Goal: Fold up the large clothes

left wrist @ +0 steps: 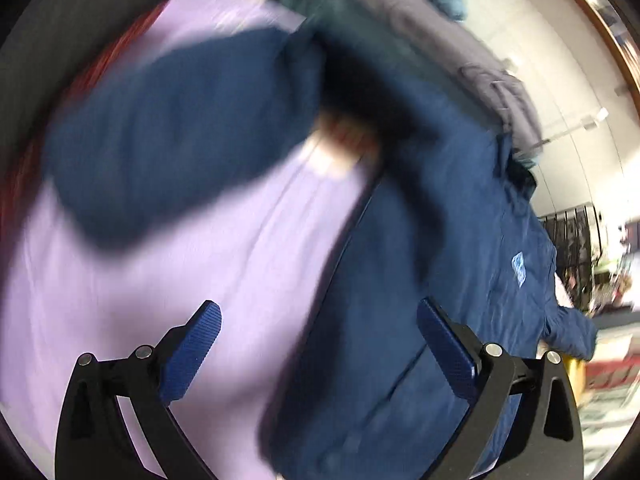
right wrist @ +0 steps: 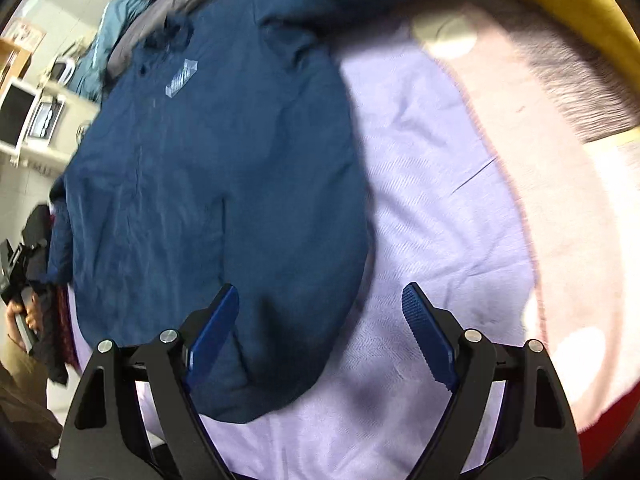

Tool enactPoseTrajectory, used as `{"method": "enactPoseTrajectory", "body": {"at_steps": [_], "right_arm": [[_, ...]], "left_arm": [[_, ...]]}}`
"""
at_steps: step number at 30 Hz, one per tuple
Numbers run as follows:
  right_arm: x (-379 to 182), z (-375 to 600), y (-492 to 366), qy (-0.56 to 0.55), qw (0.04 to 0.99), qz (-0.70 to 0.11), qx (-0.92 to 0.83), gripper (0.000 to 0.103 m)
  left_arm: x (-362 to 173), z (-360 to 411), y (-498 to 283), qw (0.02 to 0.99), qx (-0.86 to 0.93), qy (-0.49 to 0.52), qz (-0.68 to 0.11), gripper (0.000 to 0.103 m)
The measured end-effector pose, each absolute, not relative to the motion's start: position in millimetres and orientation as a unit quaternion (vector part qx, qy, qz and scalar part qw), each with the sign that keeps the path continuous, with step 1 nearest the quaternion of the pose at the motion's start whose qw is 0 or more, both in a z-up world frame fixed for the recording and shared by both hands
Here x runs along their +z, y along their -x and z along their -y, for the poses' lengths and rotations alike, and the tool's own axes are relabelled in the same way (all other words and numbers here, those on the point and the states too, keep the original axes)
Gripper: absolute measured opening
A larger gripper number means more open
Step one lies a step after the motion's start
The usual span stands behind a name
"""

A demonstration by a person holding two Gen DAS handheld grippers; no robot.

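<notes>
lavender woven bedsheet (right wrist: pixel 436 184) as work surface, pale pink blanket (right wrist: pixel 560 208) along its far edge, shelf with monitors (right wrist: pixel 16 116) in background.

left hand-held gripper (left wrist: pixel 318 322): blue ribbed pads spread wide, nothing between them, nothing gripped; aimed down over the boundary of sheet and garment. no earlier frame given, so no release confirmed. heavy motion blur in this view.

right hand-held gripper (right wrist: pixel 320 308): pads likewise wide apart, empty; poised above the rounded lower hem, left pad over cloth, right pad over bare sheet. judged positioned to take the hem edge.

large dark blue padded jacket with pale chest logo (right wrist: pixel 208 168): spread flat on the sheet, front up, collar far from both grippers. one sleeve (left wrist: pixel 172 132) seen blurred across the body side in left view, apparently lying folded inward or falling; cannot tell which. judged laid flat so sleeves fold in first.

grey and teal garments (left wrist: pixel 400 12) heaped beyond the collar, touching it; likely awaiting their turn.

person's hand (right wrist: pixel 28 316) at left edge of right view, holding a dark object, unidentified.

fold judged early stage.
</notes>
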State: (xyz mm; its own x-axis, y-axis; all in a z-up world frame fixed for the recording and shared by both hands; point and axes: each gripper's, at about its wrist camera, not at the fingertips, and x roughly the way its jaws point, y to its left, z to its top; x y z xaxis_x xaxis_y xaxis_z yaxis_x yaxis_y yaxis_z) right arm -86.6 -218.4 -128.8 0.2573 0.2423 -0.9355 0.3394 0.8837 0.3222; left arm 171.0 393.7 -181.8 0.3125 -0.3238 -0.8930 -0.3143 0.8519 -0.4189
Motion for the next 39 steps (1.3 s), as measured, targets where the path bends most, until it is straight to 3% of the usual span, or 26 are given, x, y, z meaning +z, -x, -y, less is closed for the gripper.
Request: {"method": "enactPoseTrajectory", "body": {"at_steps": [5, 11, 12, 13, 14, 15, 16, 20, 21, 28, 34, 37, 39], "right_arm": [[-152, 197, 95, -0.208, 0.768, -0.604, 0.039, 0.083], [-159, 187, 72, -0.202, 0.79, -0.577, 0.05, 0.083], [-161, 186, 65, -0.208, 0.787, -0.579, 0.052, 0.079], [-162, 185, 59, -0.215, 0.781, -0.584, 0.055, 0.067], [-163, 185, 54, -0.221, 0.773, -0.592, 0.055, 0.06], [-163, 184, 52, -0.224, 0.769, -0.597, 0.051, 0.043], [-161, 184, 50, -0.227, 0.766, -0.599, 0.05, 0.032], [-146, 186, 54, -0.258, 0.759, -0.595, 0.064, 0.018], [-137, 188, 57, -0.269, 0.758, -0.591, 0.07, 0.017], [-47, 200, 89, -0.267, 0.761, -0.581, 0.111, 0.01], [-29, 193, 128, -0.253, 0.722, -0.633, 0.12, 0.009], [-65, 185, 136, -0.221, 0.71, -0.661, 0.099, 0.011], [-92, 181, 133, -0.217, 0.696, -0.679, 0.083, 0.014]], "left_arm": [[-221, -372, -112, 0.745, 0.004, 0.27, -0.61, 0.096], [-245, -300, -115, 0.75, -0.019, 0.212, -0.627, 0.096], [-243, -294, -121, 0.752, -0.022, 0.206, -0.626, 0.096], [-243, -286, -126, 0.752, -0.022, 0.203, -0.626, 0.093], [-242, -279, -131, 0.75, -0.021, 0.207, -0.628, 0.083], [-242, -274, -134, 0.745, -0.02, 0.213, -0.632, 0.072], [-241, -271, -135, 0.741, -0.02, 0.219, -0.635, 0.068], [-224, -274, -130, 0.73, -0.026, 0.246, -0.637, 0.026], [-214, -279, -125, 0.725, -0.035, 0.265, -0.635, 0.024], [-144, -304, -76, 0.689, -0.081, 0.331, -0.64, 0.022], [-155, -313, -25, 0.661, -0.045, 0.314, -0.68, 0.023], [-199, -318, -11, 0.633, 0.005, 0.337, -0.697, 0.031], [-214, -310, -13, 0.643, 0.02, 0.302, -0.703, 0.046]]}}
